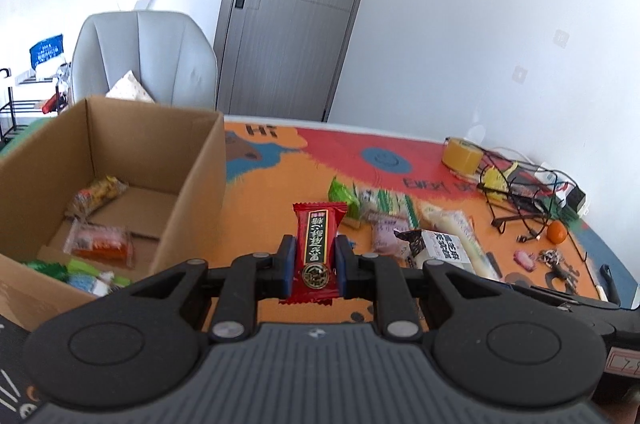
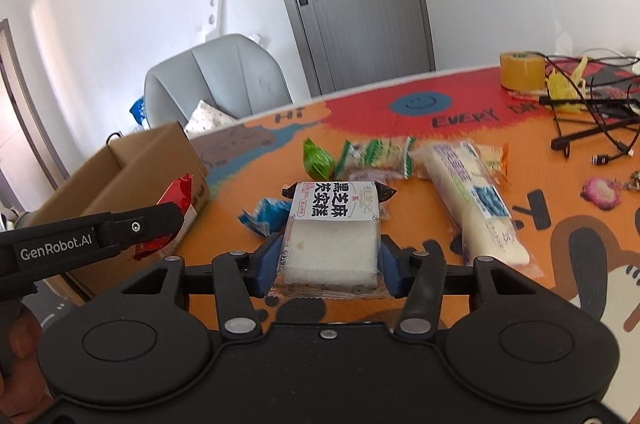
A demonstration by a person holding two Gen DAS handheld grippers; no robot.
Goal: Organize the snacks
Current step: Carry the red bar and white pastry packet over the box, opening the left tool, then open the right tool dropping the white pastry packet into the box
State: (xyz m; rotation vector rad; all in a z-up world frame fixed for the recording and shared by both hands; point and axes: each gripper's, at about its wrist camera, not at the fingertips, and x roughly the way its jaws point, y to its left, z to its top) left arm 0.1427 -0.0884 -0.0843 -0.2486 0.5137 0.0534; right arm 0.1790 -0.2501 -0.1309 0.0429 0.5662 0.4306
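- Black left gripper (image 1: 315,260) is clamped narrow on a red foil-wrapped candy bar (image 1: 318,248), held upright above the orange printed table mat (image 1: 260,216).
- Right gripper (image 2: 330,260) squeezes a white cake square in clear wrap (image 2: 332,248).
- Beyond lie a green sachet (image 2: 316,158) and a long white roll (image 2: 472,204).
- Brown cardboard box (image 1: 192,180), left, holds several snacks.

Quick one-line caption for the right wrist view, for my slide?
Right gripper clamps a white cake pack above the orange mat, left gripper carrying a red snack beside the cardboard box.
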